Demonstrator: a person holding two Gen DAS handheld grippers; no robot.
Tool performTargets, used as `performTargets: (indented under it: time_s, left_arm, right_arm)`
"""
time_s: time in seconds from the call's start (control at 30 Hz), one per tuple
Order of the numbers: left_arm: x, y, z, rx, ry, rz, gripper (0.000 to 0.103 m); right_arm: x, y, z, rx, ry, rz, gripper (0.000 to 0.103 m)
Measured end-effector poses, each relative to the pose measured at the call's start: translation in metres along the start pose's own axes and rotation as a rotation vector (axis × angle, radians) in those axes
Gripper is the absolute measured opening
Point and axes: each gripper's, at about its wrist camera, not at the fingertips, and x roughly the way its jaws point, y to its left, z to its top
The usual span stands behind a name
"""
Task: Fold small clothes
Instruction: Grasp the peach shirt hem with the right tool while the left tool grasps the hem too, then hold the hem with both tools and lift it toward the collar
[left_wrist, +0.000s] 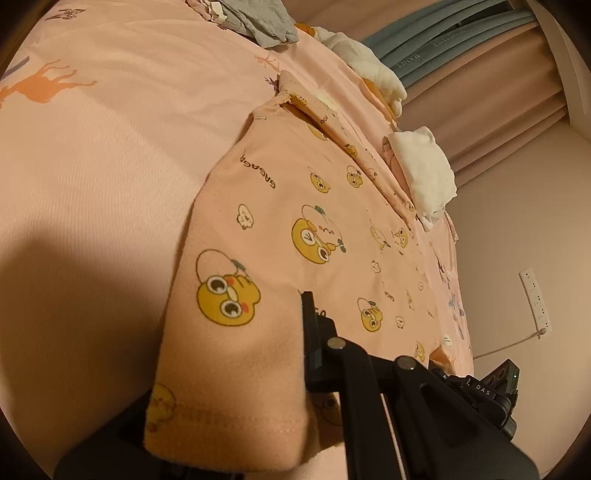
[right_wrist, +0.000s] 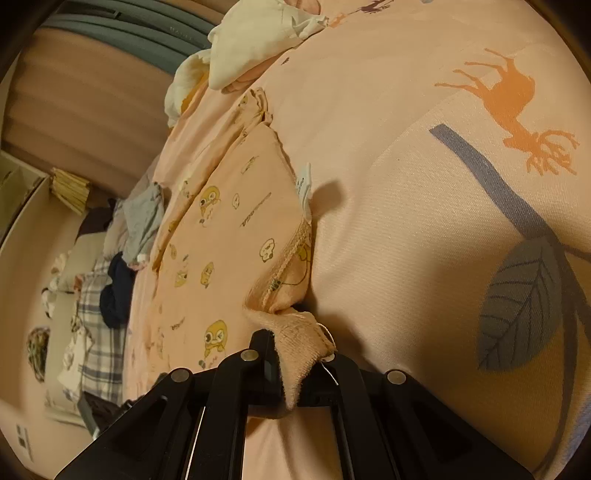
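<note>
A small pink garment (left_wrist: 295, 221) printed with yellow ducks lies spread on the pink bed sheet (left_wrist: 110, 129). My left gripper (left_wrist: 303, 365) is shut on its stitched hem. The cloth drapes over one finger and hides it, and the other black finger (left_wrist: 309, 317) shows beside the fold. In the right wrist view the same garment (right_wrist: 229, 229) stretches away, with a white label (right_wrist: 304, 184) at its edge. My right gripper (right_wrist: 295, 369) is shut on a ribbed pink edge (right_wrist: 301, 347) of it, which bunches up between the black fingers.
Grey clothes (left_wrist: 258, 22) and white clothes (left_wrist: 424, 170) lie along the bed's far side. More white cloth (right_wrist: 251, 40), a grey piece (right_wrist: 144, 218), a dark garment (right_wrist: 118, 291) and plaid fabric (right_wrist: 99, 339) sit to the left. Curtains (left_wrist: 498, 96) and a wall socket (left_wrist: 535, 299) stand beyond.
</note>
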Motion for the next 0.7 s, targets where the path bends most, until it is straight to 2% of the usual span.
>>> performTargets:
  time_s: [0.7]
  left_arm:
    - [0.0006,-0.0026,0.0000,0.027,-0.011,0.012,0.006]
  right_arm:
    - [0.0005,0.0019,0.0004,-0.025,0.001,0.001,0.000]
